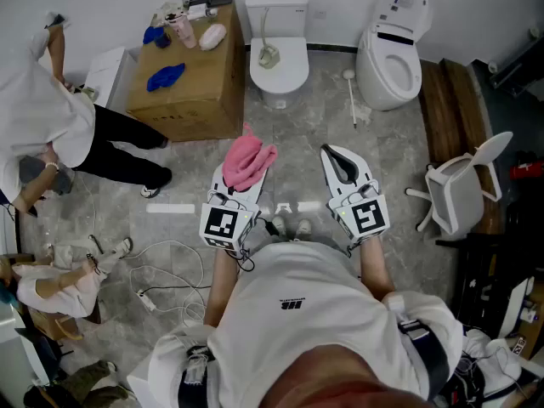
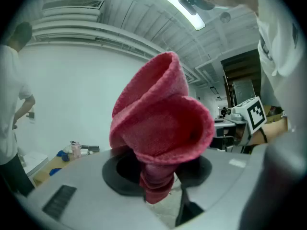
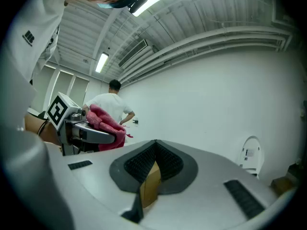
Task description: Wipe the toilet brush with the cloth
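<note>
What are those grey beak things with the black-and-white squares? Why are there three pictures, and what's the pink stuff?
They are pinching tools called grippers. A person holds one in each hand. The head view comes from a camera on the person's head, looking down at the floor. The other two views come from small cameras riding on each gripper. The left gripper pinches a pink cloth. The right gripper is shut, with nothing in it. Ahead stand a cardboard box, a square toilet and a rounder toilet. A white toilet brush sits beside the rounder one.

A test room — 2 toilets (image 1: 278,66) beside a cardboard box (image 1: 204,79).
</note>
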Demonstrator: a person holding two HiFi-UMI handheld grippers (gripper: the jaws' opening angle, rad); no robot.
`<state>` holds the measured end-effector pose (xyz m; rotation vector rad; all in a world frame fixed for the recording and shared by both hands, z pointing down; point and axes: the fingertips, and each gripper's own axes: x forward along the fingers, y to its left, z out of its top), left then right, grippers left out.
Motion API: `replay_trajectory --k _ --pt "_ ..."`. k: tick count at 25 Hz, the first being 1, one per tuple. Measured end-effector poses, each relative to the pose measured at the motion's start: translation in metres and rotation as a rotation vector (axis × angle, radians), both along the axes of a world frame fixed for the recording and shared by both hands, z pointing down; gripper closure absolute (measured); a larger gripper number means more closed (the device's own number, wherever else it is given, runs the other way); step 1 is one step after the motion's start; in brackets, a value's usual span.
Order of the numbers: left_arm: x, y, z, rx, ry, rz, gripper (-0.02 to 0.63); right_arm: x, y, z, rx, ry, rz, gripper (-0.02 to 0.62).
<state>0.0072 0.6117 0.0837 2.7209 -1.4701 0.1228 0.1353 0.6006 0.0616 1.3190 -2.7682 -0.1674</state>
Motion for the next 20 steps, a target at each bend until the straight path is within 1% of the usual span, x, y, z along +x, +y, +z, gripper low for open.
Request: replay_trajectory --k 9,16,20 --pt "-0.031 -0.010 0.010 -0.004 0.019 -0.001 0.443 -0.032 -0.009 0.007 0.004 0.012 0.008 0.598" --pt "-0.044 -0.027 0.017 -0.014 0.035 0.026 0.443 -0.060 -0.012 0.017 -0.024 0.028 -0.005 0.598" --pt "-0.047 -0.042 0.020 -0.017 0.036 0.028 0.443 -0.066 -0.024 0.022 -0.029 0.041 -0.011 0.598"
